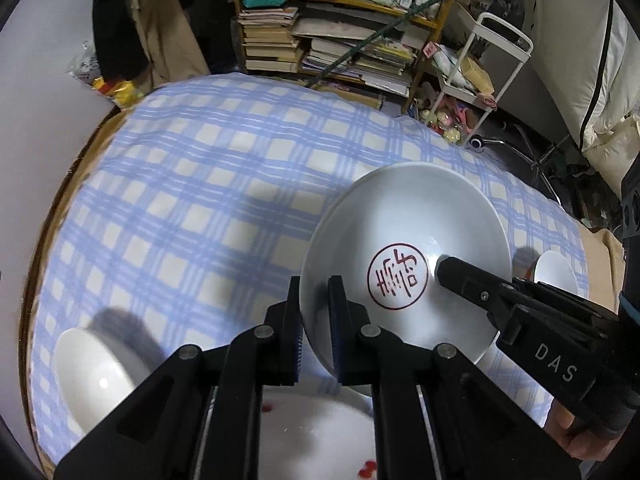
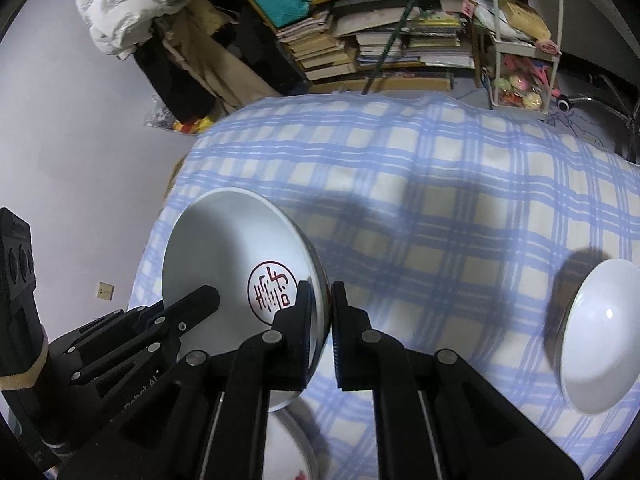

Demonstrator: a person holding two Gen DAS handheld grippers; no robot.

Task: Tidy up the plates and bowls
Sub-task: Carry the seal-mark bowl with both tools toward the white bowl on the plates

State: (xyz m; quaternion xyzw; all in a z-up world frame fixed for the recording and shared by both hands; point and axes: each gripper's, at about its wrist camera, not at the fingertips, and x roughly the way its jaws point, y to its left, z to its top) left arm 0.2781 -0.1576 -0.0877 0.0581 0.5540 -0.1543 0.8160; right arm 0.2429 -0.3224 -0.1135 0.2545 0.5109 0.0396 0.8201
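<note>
A white bowl with a red round seal mark (image 1: 404, 256) (image 2: 232, 264) is held in the air above the checked cloth, gripped on opposite rims by both grippers. My left gripper (image 1: 315, 312) is shut on its left rim. My right gripper (image 2: 322, 320) is shut on its right rim and shows in the left wrist view as a black arm (image 1: 520, 308). A white plate with red spots (image 1: 312, 436) (image 2: 288, 448) lies directly below. A plain white bowl (image 1: 96, 372) lies at the left, and another white bowl (image 2: 600, 336) (image 1: 556, 268) at the right.
The blue-and-white checked cloth (image 1: 200, 200) covers a round table with a wooden rim (image 1: 52, 240). Behind stand a shelf of books (image 1: 340, 40), a white trolley (image 1: 480, 72) and hanging clothes (image 1: 160, 20).
</note>
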